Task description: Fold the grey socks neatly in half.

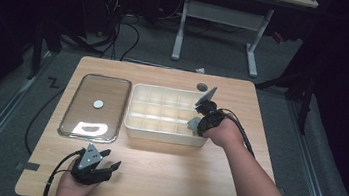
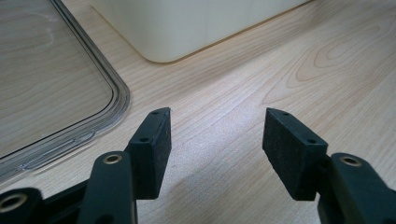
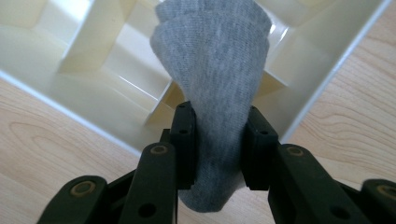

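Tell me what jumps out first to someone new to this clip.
The right gripper clamps a rolled grey sock over the near right corner of the cream divided box. Left of the box lies its clear lid; the left gripper rests open on the wooden table.

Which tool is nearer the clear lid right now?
Left. The left tool rests open on the table just below the clear lid; the right tool holds a grey sock over the divided box.
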The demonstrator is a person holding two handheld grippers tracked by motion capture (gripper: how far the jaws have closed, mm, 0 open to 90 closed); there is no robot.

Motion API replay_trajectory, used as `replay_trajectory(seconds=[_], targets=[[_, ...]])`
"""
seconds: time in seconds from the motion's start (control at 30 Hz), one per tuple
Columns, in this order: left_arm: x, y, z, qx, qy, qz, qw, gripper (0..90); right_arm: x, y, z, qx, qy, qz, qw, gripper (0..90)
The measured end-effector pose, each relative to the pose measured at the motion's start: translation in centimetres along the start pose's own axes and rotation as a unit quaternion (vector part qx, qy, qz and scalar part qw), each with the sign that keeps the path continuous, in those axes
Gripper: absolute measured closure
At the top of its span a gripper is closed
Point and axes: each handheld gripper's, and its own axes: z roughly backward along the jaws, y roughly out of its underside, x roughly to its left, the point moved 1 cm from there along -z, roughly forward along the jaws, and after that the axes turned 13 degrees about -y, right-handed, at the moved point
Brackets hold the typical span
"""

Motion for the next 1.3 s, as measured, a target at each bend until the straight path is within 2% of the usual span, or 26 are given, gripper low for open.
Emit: replay_trajectory(seconds=[0.23, 0.27, 0.3, 0.33, 0.4, 0.43, 0.6, 0.63, 0.83, 0.97, 1.0, 1.07, 1.1, 1.17, 1.3], targets=[[-0.1, 0.0, -0.1, 0.002, 0.001, -0.002, 1.0, 42.7, -0.2, -0.5, -1.2, 0.024, 0.008, 0.01, 0.9996, 72.0], [-0.1, 0.0, -0.1, 0.002, 0.001, -0.002, 1.0, 42.7, 0.0, -0.5, -1.4, 0.03, 0.009, -0.001, 0.9995, 72.0], [-0.1, 0.0, -0.1, 0.003, 0.002, -0.003, 1.0, 42.7, -0.2, -0.6, -1.7, 0.032, 0.013, 0.011, 0.9994, 72.1], [-0.1, 0.0, 0.0, 0.003, 0.001, -0.004, 1.0, 42.7, -0.1, -0.6, -1.9, 0.034, 0.013, 0.001, 0.9993, 72.1], [-0.1, 0.0, 0.0, 0.003, 0.001, -0.004, 1.0, 42.7, -0.1, -0.7, -2.1, 0.037, 0.016, 0.003, 0.9992, 72.0], [-0.1, 0.0, 0.0, 0.003, 0.002, -0.005, 1.0, 42.7, -0.2, -0.8, -2.3, 0.038, 0.015, 0.013, 0.9991, 72.1], [-0.1, 0.0, 0.0, 0.004, 0.003, -0.005, 1.0, 42.7, -0.3, -0.8, -2.9, 0.04, 0.019, 0.015, 0.9989, 72.0], [-0.2, 0.0, -0.1, 0.002, 0.002, -0.005, 1.0, 42.7, -0.2, -0.8, -3.0, 0.039, 0.02, 0.008, 0.999, 72.0], [-0.2, 0.0, 0.0, 0.002, 0.002, -0.005, 1.0, 42.7, -0.2, -0.8, -3.4, 0.041, 0.026, 0.022, 0.9986, 71.2], [-0.2, 0.0, -0.1, 0.003, 0.003, -0.005, 1.0, 42.7, -0.1, -0.8, -3.0, 0.039, 0.025, 0.027, 0.9986, 66.6], [-0.2, 0.0, -0.1, 0.003, 0.002, -0.005, 1.0, 42.7, 0.1, -0.7, -2.9, 0.037, 0.025, 0.022, 0.9988, 65.0], [-0.2, 0.0, -0.1, 0.003, 0.003, -0.005, 1.0, 42.7, 0.1, -0.8, -2.3, 0.03, 0.03, 0.029, 0.9987, 56.4], [-0.2, 0.0, -0.1, 0.003, 0.003, -0.005, 1.0, 42.7, 0.1, -0.8, -2.1, 0.028, 0.026, 0.03, 0.9988, 55.2], [-0.2, 0.0, -0.1, 0.003, 0.003, -0.005, 1.0, 42.6, 0.1, -0.8, -1.7, 0.027, 0.023, 0.031, 0.9989, 55.3], [-0.1, 0.0, -0.1, 0.004, 0.004, -0.003, 1.0, 42.6, 0.5, -0.6, 0.2, 0.017, 0.016, 0.036, 0.9991, 55.3]])
